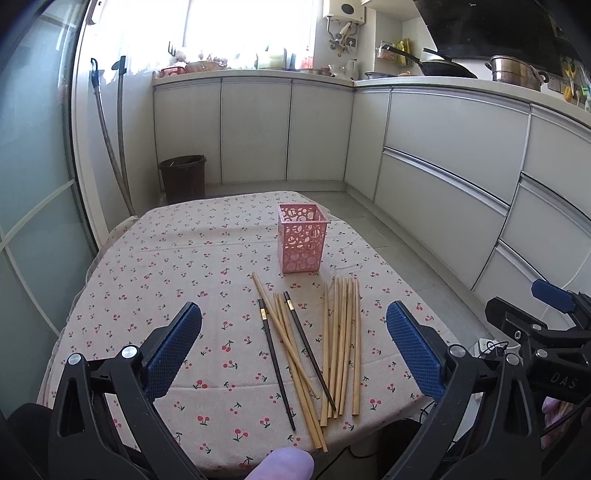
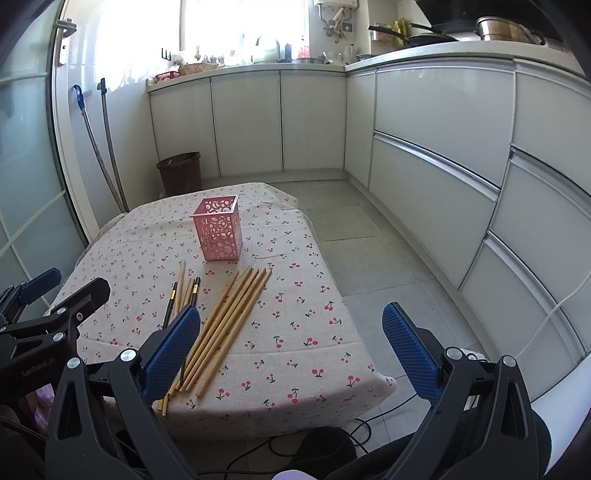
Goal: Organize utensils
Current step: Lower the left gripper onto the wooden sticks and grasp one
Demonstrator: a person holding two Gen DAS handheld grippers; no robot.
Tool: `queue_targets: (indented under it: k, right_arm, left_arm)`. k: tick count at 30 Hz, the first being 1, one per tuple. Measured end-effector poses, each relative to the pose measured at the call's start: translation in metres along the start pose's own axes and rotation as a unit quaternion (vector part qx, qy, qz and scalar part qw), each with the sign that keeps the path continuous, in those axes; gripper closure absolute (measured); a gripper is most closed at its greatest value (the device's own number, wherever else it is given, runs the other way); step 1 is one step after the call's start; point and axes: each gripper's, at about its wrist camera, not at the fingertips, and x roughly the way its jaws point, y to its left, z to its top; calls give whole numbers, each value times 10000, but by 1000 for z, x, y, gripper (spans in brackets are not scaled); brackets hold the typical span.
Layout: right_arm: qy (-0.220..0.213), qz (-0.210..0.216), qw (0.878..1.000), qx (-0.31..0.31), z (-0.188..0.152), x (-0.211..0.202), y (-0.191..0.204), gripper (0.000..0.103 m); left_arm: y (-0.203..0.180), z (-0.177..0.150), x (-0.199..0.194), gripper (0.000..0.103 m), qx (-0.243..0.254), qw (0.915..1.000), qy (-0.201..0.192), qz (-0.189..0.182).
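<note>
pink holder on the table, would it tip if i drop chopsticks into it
Probably somewhat. The pink perforated holder stands upright, taller than wide, empty and full of cut-outs, so likely light. It narrows toward its base, so long bamboo chopsticks leaning on one wall could tilt or slide it on the tablecloth.

Small kitchen, lit hard by a bright window. Pale cabinets in an L beneath a white counter carrying a wok and steel pot. Grey tiled floor. Dark bin in the corner. Frosted glass door at left. Cherry-print cloth over the desk.
</note>
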Motion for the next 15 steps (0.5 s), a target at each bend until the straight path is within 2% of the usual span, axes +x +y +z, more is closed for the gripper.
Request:
queue_targets:
  k: [4,8,11,15]
  right_arm:
    - [248,47,9997,-8,3,9,1,7]
    - [960,278,9945,312,11,35,-6,7]
    - [1573,593,9816,911,19,60,-19,7]
    - [2092,1142,9558,1720,37,91,-35,7]
  left_arm:
    - [13,2,16,7,-299,9984,422,236]
    - [44,14,47,7,-981,9883,1115,335]
    - [67,23,78,7,-1310,9759,1698,412]
    - [84,30,129,7,-1183,9615,2395,644]
